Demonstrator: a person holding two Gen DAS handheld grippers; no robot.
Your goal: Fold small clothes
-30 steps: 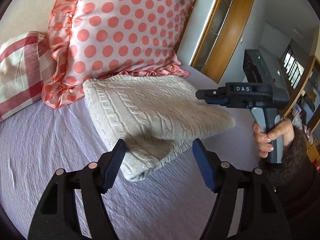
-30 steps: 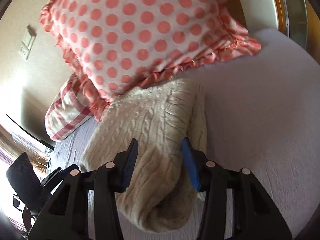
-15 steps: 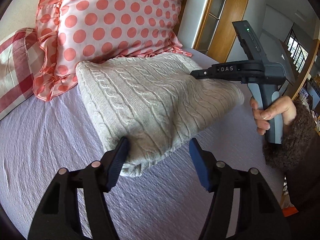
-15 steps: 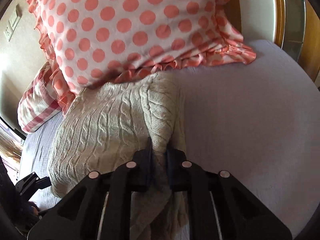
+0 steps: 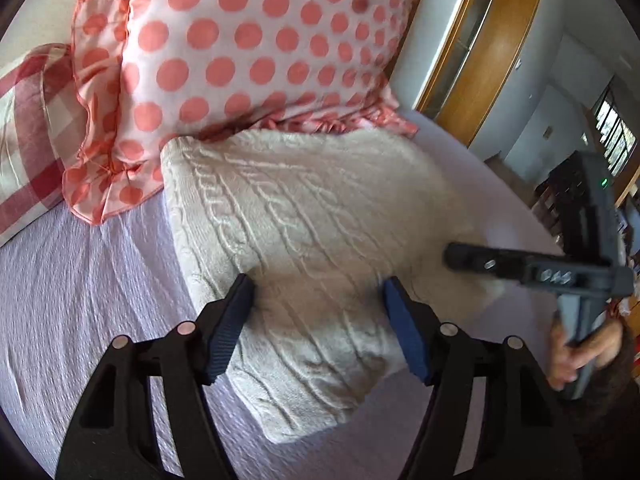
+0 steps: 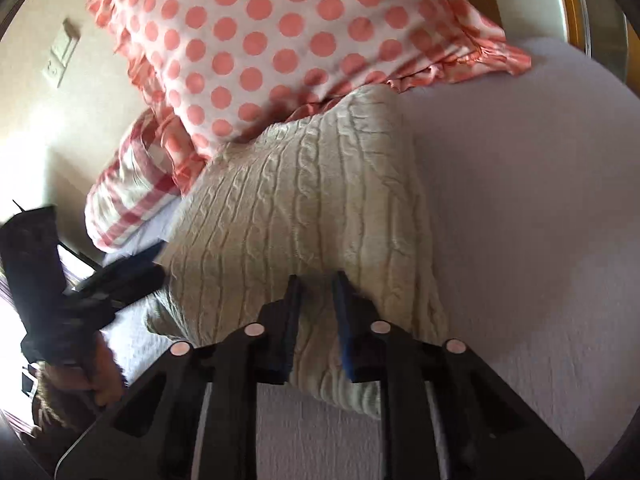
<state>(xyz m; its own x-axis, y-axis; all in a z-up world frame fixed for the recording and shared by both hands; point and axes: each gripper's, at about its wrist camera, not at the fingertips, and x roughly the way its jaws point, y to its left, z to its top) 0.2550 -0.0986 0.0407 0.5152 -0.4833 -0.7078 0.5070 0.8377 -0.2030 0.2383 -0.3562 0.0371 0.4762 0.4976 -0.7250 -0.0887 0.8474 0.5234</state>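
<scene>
Dotted pillow [image 5: 256, 52] at twelve o'clock overlaps the sweater [image 5: 304, 236]. Left gripper [image 5: 318, 320] gapes wide astride it; right gripper [image 6: 318, 312], nearly closed, pinches its edge.

Lilac textured bedsheet [image 5: 100, 280] is lit by daylight. Pink polka-dot frilled pillow [image 5: 248, 52] is propped against cream wall [image 6: 48, 120], red-and-white checked pillow [image 5: 28, 128] beside it. White wall switch plate [image 6: 60, 58] is seen. Wooden-framed glazed door [image 5: 476, 52] and far window [image 5: 612, 128] are visible.

Folded cream cable-knit sweater [image 5: 304, 232] lies flat on the bed.
</scene>
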